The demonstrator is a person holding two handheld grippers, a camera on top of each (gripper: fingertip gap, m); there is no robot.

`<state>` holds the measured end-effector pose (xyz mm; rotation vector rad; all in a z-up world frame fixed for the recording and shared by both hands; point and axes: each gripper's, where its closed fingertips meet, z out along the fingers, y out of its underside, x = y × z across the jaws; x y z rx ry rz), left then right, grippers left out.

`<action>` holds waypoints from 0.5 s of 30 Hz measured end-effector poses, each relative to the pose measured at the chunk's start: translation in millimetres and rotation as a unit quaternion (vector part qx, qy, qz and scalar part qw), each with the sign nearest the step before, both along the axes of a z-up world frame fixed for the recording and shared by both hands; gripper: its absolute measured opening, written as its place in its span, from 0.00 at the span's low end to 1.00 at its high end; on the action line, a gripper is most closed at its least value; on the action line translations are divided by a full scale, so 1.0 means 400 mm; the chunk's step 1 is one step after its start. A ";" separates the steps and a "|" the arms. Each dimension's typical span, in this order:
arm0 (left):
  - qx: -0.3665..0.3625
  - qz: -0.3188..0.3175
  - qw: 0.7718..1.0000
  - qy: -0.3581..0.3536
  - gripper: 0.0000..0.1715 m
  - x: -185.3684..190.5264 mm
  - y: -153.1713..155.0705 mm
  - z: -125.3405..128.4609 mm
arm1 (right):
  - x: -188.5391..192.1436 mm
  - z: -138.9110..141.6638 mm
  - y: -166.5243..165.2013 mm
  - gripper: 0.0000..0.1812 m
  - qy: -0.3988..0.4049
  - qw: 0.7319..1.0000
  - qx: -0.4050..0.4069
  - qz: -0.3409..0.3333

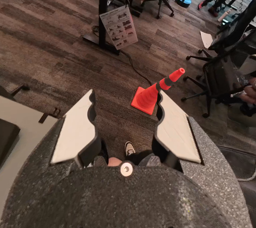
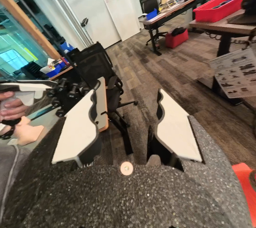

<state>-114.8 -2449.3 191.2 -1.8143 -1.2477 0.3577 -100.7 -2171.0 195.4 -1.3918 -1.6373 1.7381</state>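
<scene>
- Left gripper [image 1: 126,93]: white fingers spread wide apart, nothing between them, touching nothing. It hangs in the air above brown carpet [image 1: 55,41], pointing down.
- Nearest thing: an orange traffic cone [image 1: 146,96] with a dark band, standing on the carpet; its base sits just behind the right-hand fingertip in the picture.
- Beyond the cone, a dark cable runs to a black desk leg [image 1: 103,17]. A laminated printed sheet [image 1: 119,27] hangs from the desk beside that leg; wording not given.
- Below the cone in the picture, between the fingers, a person's shoe [image 1: 129,148] on the carpet.
- Right of the cone: black office chairs [image 1: 216,77], and a hand at the picture edge.
- Right gripper [image 2: 126,93]: fingers likewise wide apart, empty, held in the air and aimed across the room.
- Only the right wrist view shows: the other gripper [image 2: 29,86], side on, gripped by a hand [image 2: 11,104] at far left; a rack of black dumbbells [image 2: 65,93]; a folded black chair; a white board against the wall [image 2: 121,11]; red bins [image 2: 218,7] on desks.
- The printed sheet appears again at right [image 2: 236,73], and an orange patch [image 2: 245,188] at the lower right corner, too cropped to identify.
</scene>
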 end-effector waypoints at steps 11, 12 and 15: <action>0.032 0.076 0.996 0.032 0.49 -0.492 -0.027 0.052 | -0.359 -0.108 -0.052 0.48 -0.033 0.998 0.014 0.061; 0.034 0.089 0.995 0.039 0.49 -0.545 -0.047 0.048 | -0.412 -0.117 -0.086 0.48 -0.034 0.996 0.016 0.080; 0.039 0.136 0.988 0.061 0.48 -0.709 -0.124 0.029 | -0.588 -0.119 -0.196 0.48 -0.025 0.988 0.039 0.146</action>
